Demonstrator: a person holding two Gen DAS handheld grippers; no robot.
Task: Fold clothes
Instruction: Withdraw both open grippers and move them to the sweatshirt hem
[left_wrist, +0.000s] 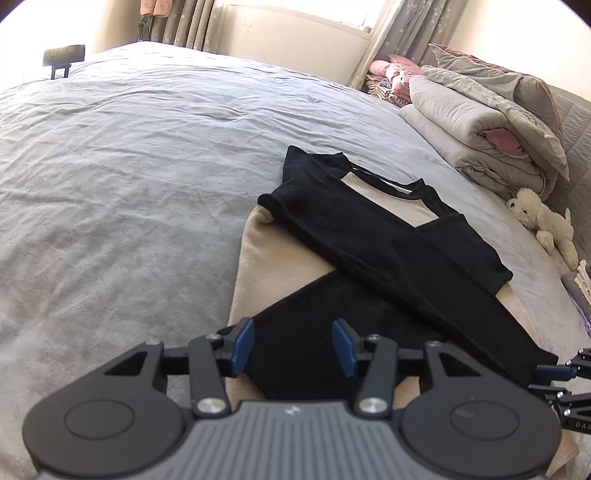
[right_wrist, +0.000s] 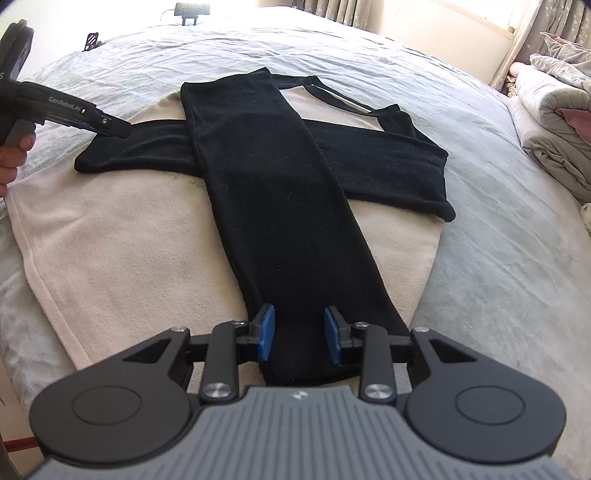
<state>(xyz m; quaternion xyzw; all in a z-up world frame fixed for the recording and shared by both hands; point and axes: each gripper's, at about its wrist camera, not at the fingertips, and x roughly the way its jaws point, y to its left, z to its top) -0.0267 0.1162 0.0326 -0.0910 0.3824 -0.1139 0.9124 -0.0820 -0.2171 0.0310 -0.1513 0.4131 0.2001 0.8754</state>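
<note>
The cream fleece shirt (right_wrist: 110, 236) lies on the grey bed (right_wrist: 498, 258), black sleeves (right_wrist: 280, 206) crossed; left tongs (left_wrist: 293, 345) and right tongs (right_wrist: 300, 338) gape, empty; likely a hem fold next.

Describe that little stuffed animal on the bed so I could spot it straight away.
Start at the wide grey-blue bedspread and look along its side where the folded grey quilts are stacked. Just below that stack, beside the black-sleeved beige sweatshirt, lies a small cream plush toy animal. It is the only fluffy, pale, animal-shaped thing there; everything around it is flat or folded fabric.
</note>
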